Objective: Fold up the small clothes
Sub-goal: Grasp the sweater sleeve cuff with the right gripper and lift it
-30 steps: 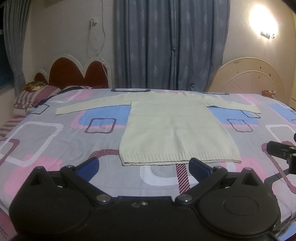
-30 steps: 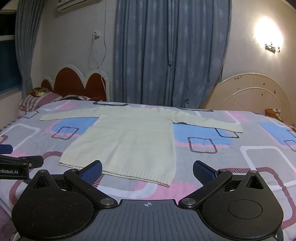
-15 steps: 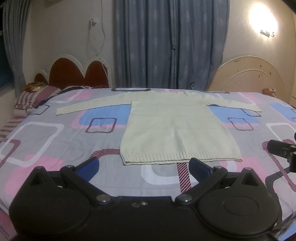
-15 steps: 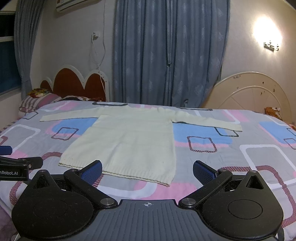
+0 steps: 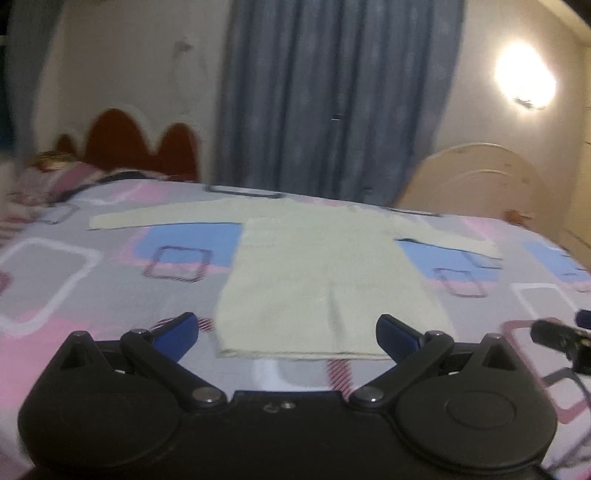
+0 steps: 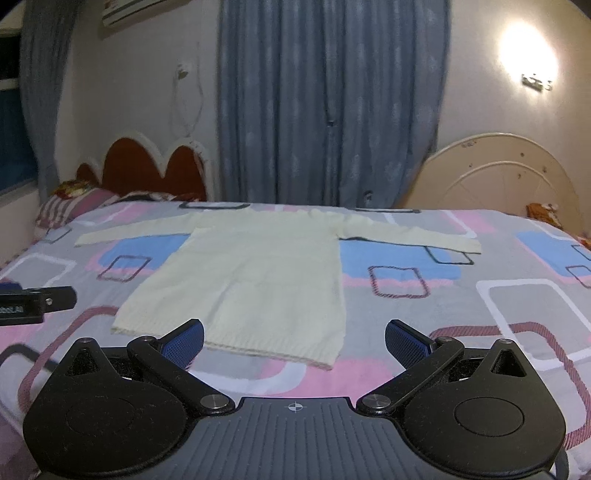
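Two views look along the same bed (image 6: 480,295), yet each catches something the other misses. Only the right wrist view shows the air conditioner (image 6: 129,11) high on the wall and a dark window (image 6: 14,122) at the left edge; it is also sharp, while the left wrist view is smeared with blur. Each view shows the other tool at its edge: the left claw (image 6: 37,302) pokes in from the left of the right wrist view, and the right claw (image 5: 561,336) from the right of the left wrist view.

Spread flat on the bed lies a pale cream sweater (image 6: 251,280), sleeves stretched out to both sides, hem toward the cameras and collar toward the curtain (image 6: 328,103). In the left wrist view a faint crease runs up from the hem near the middle of the sweater (image 5: 325,280).

Both claws are spread wide and hold nothing. The left claw (image 5: 286,334) hovers at the hem, its blue fingertips (image 5: 177,330) framing the sweater's lower edge; I cannot tell whether they touch the cloth. The right claw (image 6: 293,341) hangs over the hem's right corner.

Pink, blue and grey squares pattern the bedsheet. A red scalloped headboard (image 6: 147,170) and striped pillows (image 6: 70,206) sit at the left, a cream headboard (image 6: 495,177) leans at the right, and a wall lamp (image 6: 532,59) glows above it.
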The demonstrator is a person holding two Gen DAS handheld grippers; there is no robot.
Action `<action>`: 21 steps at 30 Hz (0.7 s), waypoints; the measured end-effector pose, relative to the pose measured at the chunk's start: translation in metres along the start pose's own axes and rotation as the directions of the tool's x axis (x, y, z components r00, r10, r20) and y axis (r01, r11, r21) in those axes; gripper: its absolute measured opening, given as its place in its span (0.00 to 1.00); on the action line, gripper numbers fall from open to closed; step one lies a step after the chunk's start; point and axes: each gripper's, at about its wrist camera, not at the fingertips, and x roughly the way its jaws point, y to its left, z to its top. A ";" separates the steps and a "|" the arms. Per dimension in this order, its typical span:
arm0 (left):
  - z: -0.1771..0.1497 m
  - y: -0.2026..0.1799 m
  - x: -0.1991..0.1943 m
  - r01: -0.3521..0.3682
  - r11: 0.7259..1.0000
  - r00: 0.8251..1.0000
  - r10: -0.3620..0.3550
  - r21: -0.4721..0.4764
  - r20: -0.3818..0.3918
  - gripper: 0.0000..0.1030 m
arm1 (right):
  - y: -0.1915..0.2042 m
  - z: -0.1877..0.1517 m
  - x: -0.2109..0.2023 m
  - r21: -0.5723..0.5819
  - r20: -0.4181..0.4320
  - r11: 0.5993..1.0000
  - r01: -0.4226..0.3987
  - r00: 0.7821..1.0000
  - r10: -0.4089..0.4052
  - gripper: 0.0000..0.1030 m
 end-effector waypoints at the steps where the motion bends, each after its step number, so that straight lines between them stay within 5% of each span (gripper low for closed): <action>1: 0.006 -0.001 0.004 0.018 1.000 1.000 -0.019 0.018 0.009 0.93 | -0.006 0.003 0.001 0.014 0.007 1.000 0.007 1.000 -0.007 1.00; 5: 0.032 -0.008 0.026 0.042 0.996 0.997 -0.047 0.079 0.064 0.92 | -0.036 0.021 0.011 0.052 0.045 0.997 0.055 0.997 -0.058 1.00; 7: 0.047 -0.010 0.045 0.047 0.997 0.996 -0.052 0.064 0.079 1.00 | -0.053 0.032 0.021 0.078 0.067 0.993 0.093 0.993 -0.098 1.00; 10: 0.067 -0.009 0.083 0.043 0.998 0.998 -0.045 0.036 0.054 1.00 | -0.081 0.050 0.042 0.121 0.101 0.981 0.149 0.982 -0.162 1.00; 14: 0.089 -0.005 0.133 0.052 0.999 0.998 -0.053 0.005 0.037 0.91 | -0.126 0.073 0.081 0.178 0.109 0.968 0.176 0.974 -0.197 0.99; 17: 0.104 -0.002 0.176 0.018 1.000 0.999 -0.018 0.019 0.026 0.74 | -0.162 0.089 0.123 0.205 0.092 0.955 0.215 0.967 -0.238 0.71; 21: 0.119 0.002 0.242 -0.046 0.998 0.999 0.045 0.040 0.025 0.70 | -0.221 0.111 0.185 0.277 0.071 0.929 0.245 0.959 -0.274 0.61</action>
